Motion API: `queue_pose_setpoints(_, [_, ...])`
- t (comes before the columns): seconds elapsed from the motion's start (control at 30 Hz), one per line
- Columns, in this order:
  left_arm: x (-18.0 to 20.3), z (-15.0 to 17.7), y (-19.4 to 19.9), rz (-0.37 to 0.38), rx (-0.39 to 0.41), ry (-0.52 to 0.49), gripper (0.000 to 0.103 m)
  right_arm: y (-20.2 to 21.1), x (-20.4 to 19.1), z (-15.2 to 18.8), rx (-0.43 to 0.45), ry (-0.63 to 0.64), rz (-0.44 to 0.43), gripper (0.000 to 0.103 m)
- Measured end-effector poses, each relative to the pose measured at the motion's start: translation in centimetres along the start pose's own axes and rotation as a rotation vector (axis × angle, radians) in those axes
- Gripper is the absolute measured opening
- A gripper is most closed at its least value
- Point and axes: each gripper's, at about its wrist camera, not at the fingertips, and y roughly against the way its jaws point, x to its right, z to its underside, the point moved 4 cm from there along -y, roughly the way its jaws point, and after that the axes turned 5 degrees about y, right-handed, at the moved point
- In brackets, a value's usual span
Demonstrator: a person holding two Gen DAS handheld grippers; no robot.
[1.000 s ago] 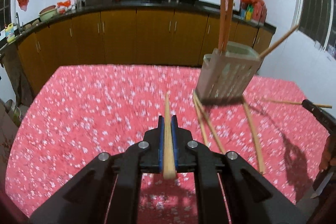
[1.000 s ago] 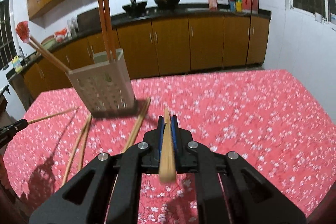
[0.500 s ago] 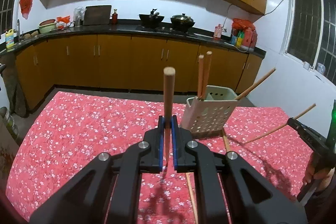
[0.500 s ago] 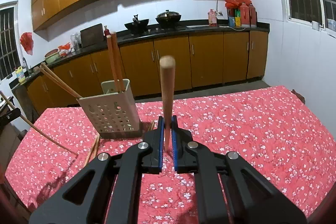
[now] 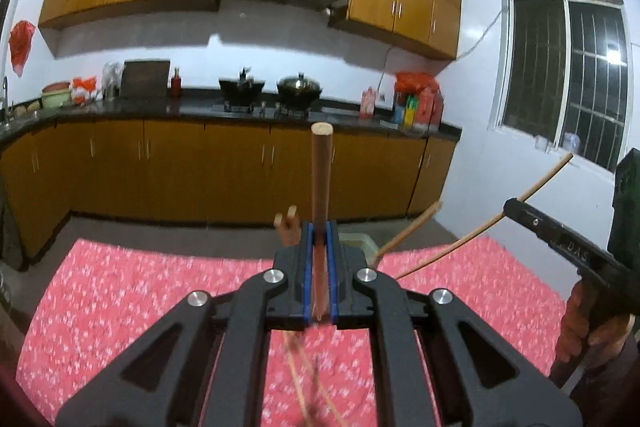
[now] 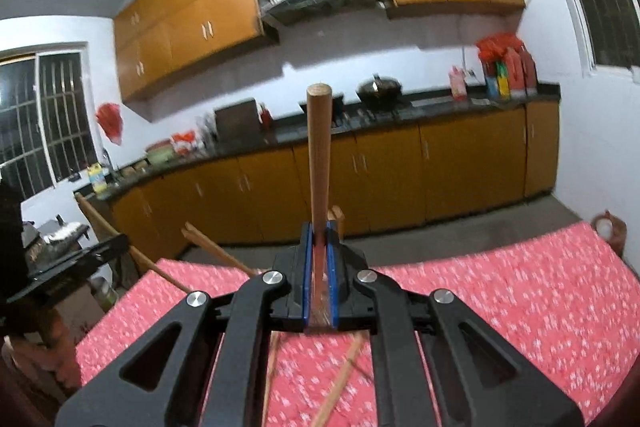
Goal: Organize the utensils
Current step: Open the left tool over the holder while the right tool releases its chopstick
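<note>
The left gripper is pinched tight on a chopstick that stands up from its blue pads. Just behind its fingers the rim of the utensil holder peeks out, with chopstick ends rising from it and one more leaning right. The right gripper likewise clamps its own upright chopstick. Loose chopsticks lie on the red floral tablecloth beneath its fingers.
</note>
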Motion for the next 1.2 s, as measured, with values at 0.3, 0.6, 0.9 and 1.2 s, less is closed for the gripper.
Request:
queue_pose_setpoints(0.3, [1.1, -4.3, -3.2, -0.063, 0.126, 0.025, 0.008, -4.4, -1.6, -1.4, 0.018, 0.053, 0.025, 0.007])
queue_pose_setpoints(0.6, [0.2, -3.0, -8.0, -0.07, 0.058, 0.044, 0.008, -9.1, -0.9, 0.8, -0.115, 0.04, 0.035, 0.007])
queue_pose_setpoints(0.9, [-0.7, -0.8, -11.1, -0.056, -0.018, 0.059, 0.01, -10.5, -1.1, 1.9, -0.167, 0.033, 0.023, 0.008])
queue_pose_setpoints(1.2, [-1.5, -1.5, -8.8, -0.055, 0.028, 0.079, 0.023, -7.6, -0.4, 0.7, -0.093, 0.008, 0.027, 0.03])
